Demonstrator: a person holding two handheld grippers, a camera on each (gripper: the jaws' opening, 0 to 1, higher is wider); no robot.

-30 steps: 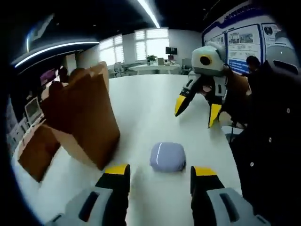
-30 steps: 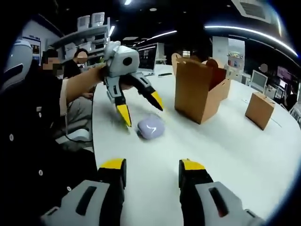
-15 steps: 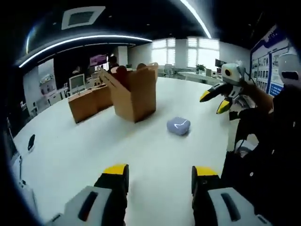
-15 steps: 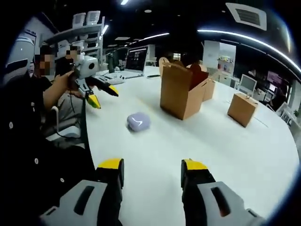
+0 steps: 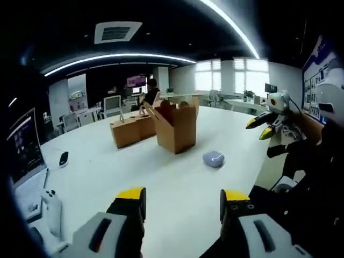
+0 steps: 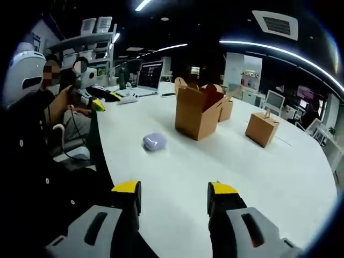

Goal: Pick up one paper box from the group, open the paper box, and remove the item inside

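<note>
On the white desk point(image 6: 258, 177) sits the open paper box point(image 6: 198, 114), flaps up, w/ the lilac item point(image 6: 154, 142) lying near it on the desk, apart from the box. Closed boxes point(image 5: 129, 130) sit just behind. Left tongs point(image 5: 181, 200) and right tongs point(image 6: 173, 194) both spread wide, holding nothing, well back from everything. Job looks about done. Risk, as I judge it: a careless reach back in could clip the raised flaps and tip the box, or nudge the item toward the desk edge.
</note>
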